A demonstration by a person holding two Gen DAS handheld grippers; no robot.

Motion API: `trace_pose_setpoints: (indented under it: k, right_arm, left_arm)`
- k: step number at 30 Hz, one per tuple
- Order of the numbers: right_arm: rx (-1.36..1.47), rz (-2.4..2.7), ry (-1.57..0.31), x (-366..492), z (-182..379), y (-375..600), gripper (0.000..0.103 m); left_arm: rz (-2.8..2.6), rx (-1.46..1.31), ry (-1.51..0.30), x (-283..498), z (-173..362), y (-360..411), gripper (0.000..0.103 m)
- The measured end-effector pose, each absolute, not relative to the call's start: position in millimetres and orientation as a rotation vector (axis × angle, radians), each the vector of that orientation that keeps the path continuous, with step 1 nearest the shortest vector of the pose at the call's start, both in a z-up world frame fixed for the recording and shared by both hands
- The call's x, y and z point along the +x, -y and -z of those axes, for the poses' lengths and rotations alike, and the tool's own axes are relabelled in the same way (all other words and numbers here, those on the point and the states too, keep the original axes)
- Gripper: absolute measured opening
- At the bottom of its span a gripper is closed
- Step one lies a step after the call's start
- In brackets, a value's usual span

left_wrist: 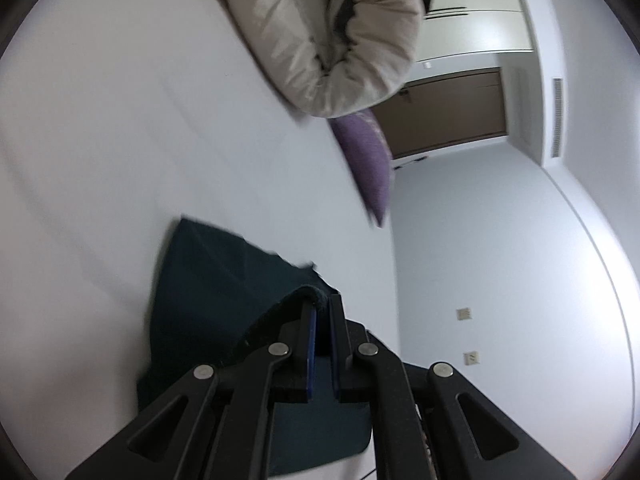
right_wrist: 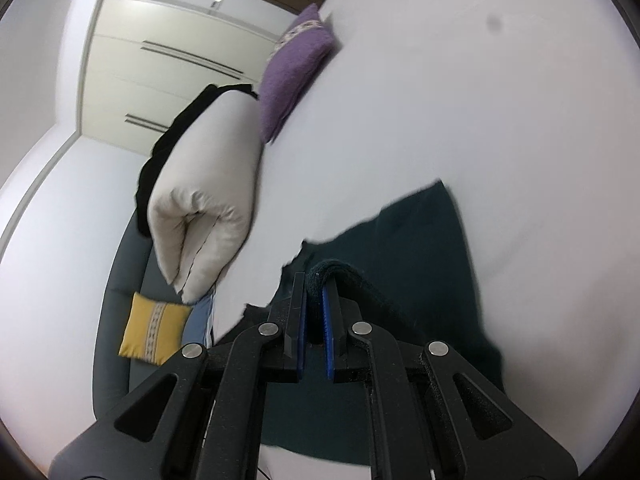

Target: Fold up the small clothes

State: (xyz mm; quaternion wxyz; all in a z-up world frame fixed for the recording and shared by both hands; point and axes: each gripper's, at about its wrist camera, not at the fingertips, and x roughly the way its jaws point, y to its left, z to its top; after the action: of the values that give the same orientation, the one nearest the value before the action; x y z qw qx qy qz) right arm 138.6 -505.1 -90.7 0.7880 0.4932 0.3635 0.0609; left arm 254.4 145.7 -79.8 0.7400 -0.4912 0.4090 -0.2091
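A dark teal garment (left_wrist: 208, 280) lies on the white bed sheet (left_wrist: 120, 140). My left gripper (left_wrist: 322, 304) is shut on a rolled edge of the garment and holds it lifted off the sheet. In the right wrist view the same garment (right_wrist: 420, 232) spreads over the bed sheet (right_wrist: 480, 100). My right gripper (right_wrist: 316, 280) is shut on another bunched edge of the garment, lifted the same way. The cloth hangs down from both grips and covers the space under the fingers.
A rolled beige duvet (left_wrist: 332, 32) and a purple cushion (left_wrist: 368, 160) lie at the far side of the bed; both also show in the right wrist view, duvet (right_wrist: 208, 184), cushion (right_wrist: 292, 68). A yellow cushion (right_wrist: 154, 328) sits on a grey seat beside the bed. Wardrobe doors (right_wrist: 152, 60) stand beyond.
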Motion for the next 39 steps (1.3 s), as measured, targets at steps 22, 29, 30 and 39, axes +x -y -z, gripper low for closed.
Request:
trace_pose_setpoints:
  k: [22, 29, 30, 39]
  right_arm:
    - [0.745, 0.124, -0.817, 167, 141, 500, 0.053]
    - [0.463, 0.059, -0.890, 119, 139, 443, 0.049]
    - [0.443, 0.057, -0.898, 115, 141, 437, 0.049]
    - [0.288, 0.161, -0.948, 62, 155, 429, 0.030]
  left_arm:
    - [0.309, -0.767, -0.926, 247, 105, -134, 0.067]
    - [0.278, -0.626, -0.946, 194, 119, -117, 0.066]
    - [0.264, -0.605, -0.962, 192, 125, -115, 0.063]
    - [0.207, -0.500, -0.979, 186, 146, -110, 0.039]
